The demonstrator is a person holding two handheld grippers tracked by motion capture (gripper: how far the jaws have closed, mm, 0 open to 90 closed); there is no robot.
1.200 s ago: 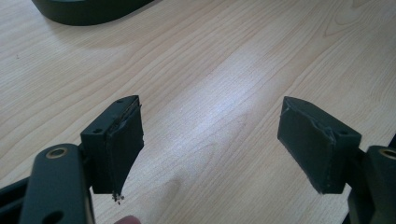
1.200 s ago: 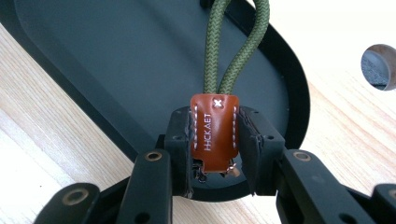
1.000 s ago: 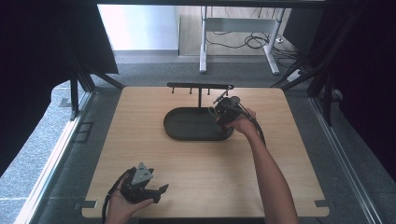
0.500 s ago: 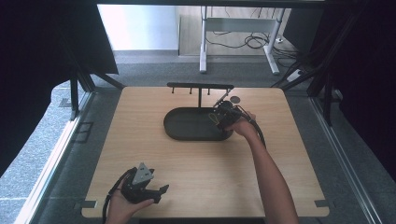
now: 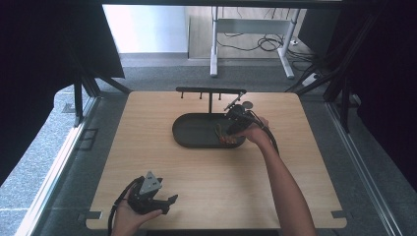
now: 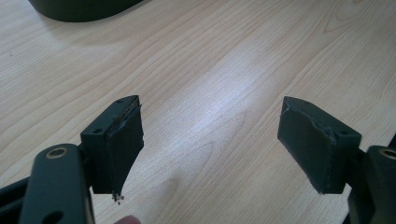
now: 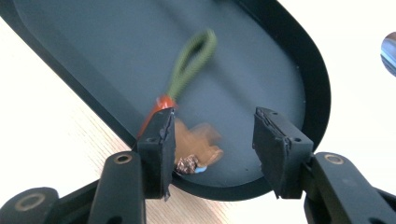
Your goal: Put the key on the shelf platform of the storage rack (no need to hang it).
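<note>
My right gripper (image 5: 231, 129) hangs over the right end of the dark oval tray (image 5: 189, 142), which sits toward the far middle of the wooden table (image 5: 206, 177). Its jaws stand apart with nothing between them. Seen along them in the right gripper view, my right gripper (image 7: 212, 140) is just above a small charm (image 7: 198, 147) lying on the tray (image 7: 299, 79) floor near the rim. The charm is a soft brown lump, blurred, with a glittery copper bit and a speck of blue at its lower edge. A red-orange band joins it to a green braided cord loop (image 7: 189, 65) that stretches away across the tray floor. My left jaw partly hides the charm's side.

Behind the tray stands a black rack (image 5: 211, 92) with a crossbar and small pegs.

My left gripper (image 5: 164, 202) rests low at the near edge of the table, well apart from the tray, jaws wide open over bare wood (image 6: 210, 93).
</note>
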